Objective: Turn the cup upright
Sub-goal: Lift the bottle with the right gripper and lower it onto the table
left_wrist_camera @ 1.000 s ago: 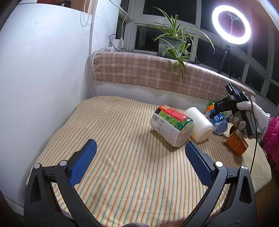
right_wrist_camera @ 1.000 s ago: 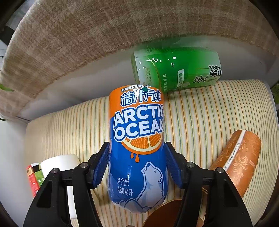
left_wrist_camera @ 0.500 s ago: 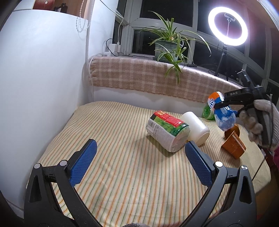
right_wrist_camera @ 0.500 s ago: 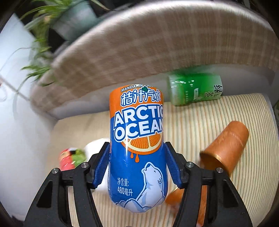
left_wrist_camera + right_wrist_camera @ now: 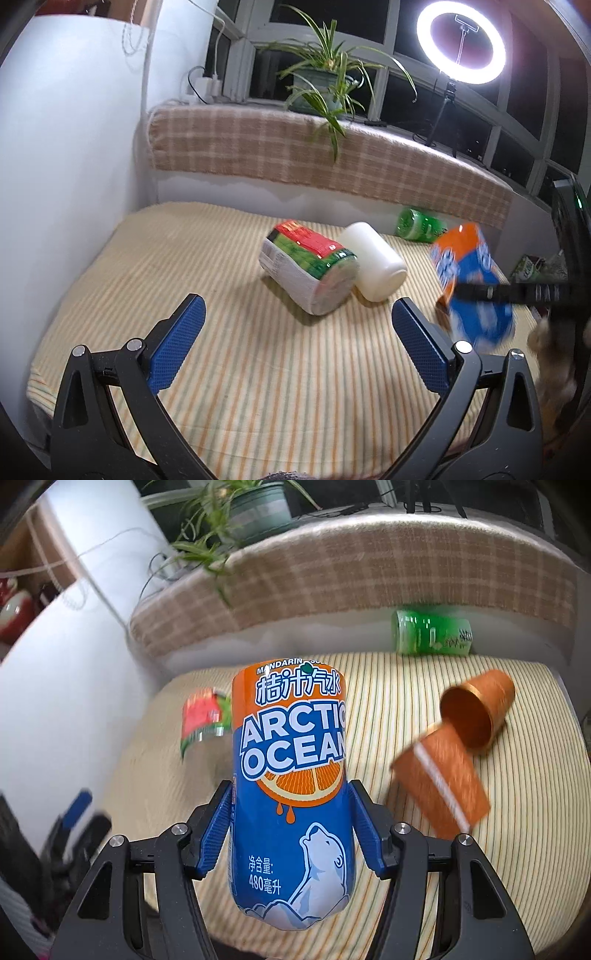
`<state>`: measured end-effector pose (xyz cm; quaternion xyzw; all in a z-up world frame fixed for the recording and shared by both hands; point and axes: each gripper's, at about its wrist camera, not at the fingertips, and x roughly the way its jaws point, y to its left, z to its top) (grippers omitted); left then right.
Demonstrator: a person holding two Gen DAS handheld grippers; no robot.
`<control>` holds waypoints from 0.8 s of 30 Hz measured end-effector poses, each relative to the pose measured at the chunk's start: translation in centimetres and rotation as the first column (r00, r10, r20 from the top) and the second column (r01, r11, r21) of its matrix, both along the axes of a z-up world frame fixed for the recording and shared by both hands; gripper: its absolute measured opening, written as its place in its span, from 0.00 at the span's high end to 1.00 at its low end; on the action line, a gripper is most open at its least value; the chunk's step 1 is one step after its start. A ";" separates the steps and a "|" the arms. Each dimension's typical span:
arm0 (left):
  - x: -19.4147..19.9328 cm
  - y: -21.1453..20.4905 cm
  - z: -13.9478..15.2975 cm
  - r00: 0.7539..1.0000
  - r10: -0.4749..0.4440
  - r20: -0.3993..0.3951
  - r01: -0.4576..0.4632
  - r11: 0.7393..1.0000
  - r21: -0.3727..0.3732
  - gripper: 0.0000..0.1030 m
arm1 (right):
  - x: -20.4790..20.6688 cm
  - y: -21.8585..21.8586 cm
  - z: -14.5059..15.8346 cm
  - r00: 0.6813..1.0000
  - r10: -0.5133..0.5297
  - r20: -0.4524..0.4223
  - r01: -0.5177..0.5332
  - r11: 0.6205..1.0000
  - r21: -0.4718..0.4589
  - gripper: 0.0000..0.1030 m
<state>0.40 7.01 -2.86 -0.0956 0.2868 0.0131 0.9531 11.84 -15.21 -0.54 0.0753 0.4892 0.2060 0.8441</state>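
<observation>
The blue-and-orange plastic cup (image 5: pixel 291 794) is grasped by the right gripper (image 5: pixel 291 827), apparently lifted off the striped bed (image 5: pixel 424 672), not yet stood upright; the left gripper (image 5: pixel 295 339) is held released.

The left gripper (image 5: pixel 297 341) is held low over the striped surface with its jaws spread wide; nothing is enclosed between the blue ribbed pads (image 5: pixel 177 347). The right gripper (image 5: pixel 290 830) is carried above the surface, and its blue pads (image 5: pixel 216 834) are pressed against both sides of the Arctic Ocean cup (image 5: pixel 291 794), which is gripped at its lower half. In the left wrist view the right gripper is seen at the far right, motion-blurred, and the gloved hand (image 5: pixel 554 350) holding it is only partly visible at the frame edge.
</observation>
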 end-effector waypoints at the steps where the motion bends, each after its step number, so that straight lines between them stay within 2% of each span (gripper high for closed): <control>1: 0.1 -0.1 -0.1 1.000 -0.004 -0.005 0.004 1.000 -0.003 0.00 | -0.5 0.0 -0.6 1.000 0.005 -0.017 -0.005 1.000 0.009 0.41; 12: -0.1 -0.8 -0.4 0.998 -0.041 -0.038 0.039 0.998 -0.044 0.00 | -1.5 0.5 -6.4 0.986 -0.029 -0.165 0.043 0.995 0.086 0.40; 24: -0.2 -1.4 0.1 0.998 -0.058 -0.039 0.056 0.998 -0.040 0.00 | -1.7 0.0 -7.8 0.986 -0.062 -0.156 0.075 0.994 0.074 0.37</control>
